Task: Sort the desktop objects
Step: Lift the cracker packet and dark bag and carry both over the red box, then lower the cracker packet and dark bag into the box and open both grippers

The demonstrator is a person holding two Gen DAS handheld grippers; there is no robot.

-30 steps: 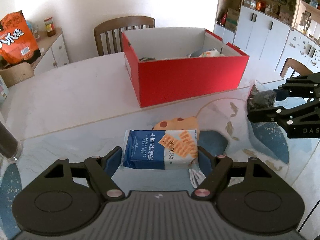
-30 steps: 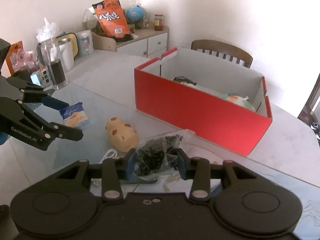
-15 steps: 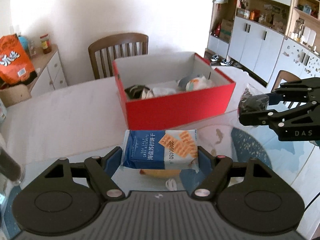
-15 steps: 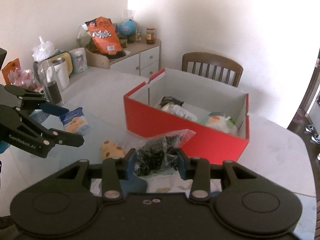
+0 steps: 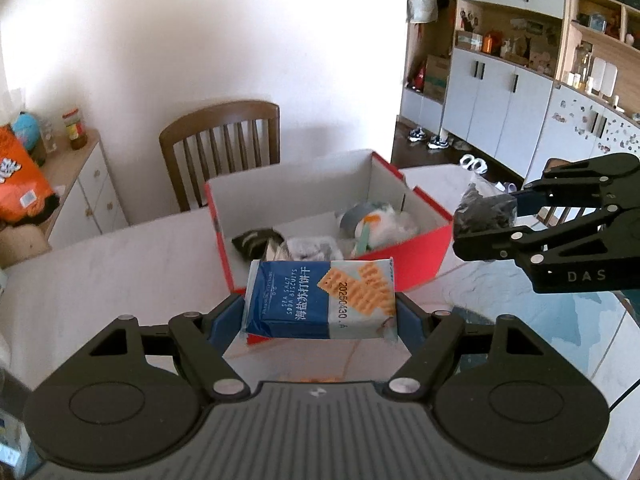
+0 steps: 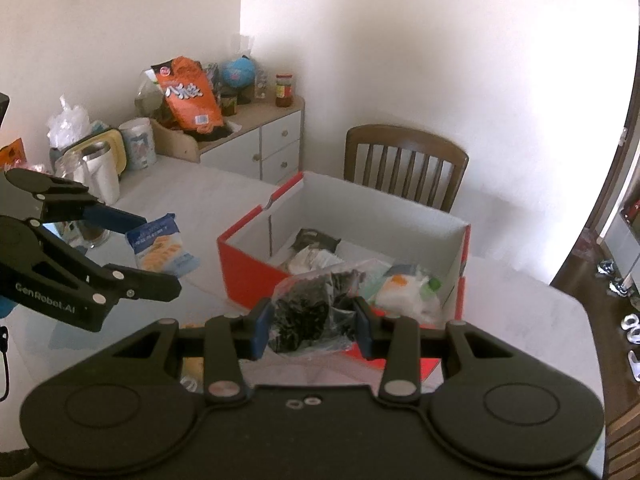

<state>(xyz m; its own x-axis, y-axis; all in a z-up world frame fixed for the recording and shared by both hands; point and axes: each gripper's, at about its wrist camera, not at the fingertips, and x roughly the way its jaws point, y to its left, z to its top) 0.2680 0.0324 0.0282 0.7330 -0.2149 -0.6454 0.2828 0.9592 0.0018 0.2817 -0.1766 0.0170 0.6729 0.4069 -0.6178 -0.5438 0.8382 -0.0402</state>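
Left wrist camera sits behind the left gripper (image 5: 320, 312), looking forward and down over the desk (image 5: 120, 264) toward the red box (image 5: 424, 256) close ahead. Right wrist camera looks likewise from the opposite side. Both views share the box, the wooden chair (image 6: 404, 164) and each other's gripper.

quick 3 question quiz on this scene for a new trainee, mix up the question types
1. True or false: the left tool is shut on the biscuit pack.
2. What does the right tool hold? A) a clear bag of dark contents B) a jar C) a globe
3. Fill in: both items are carried above the table, near the red ___, which already holds several items.

Key: 1 true; 2 A; 3 box
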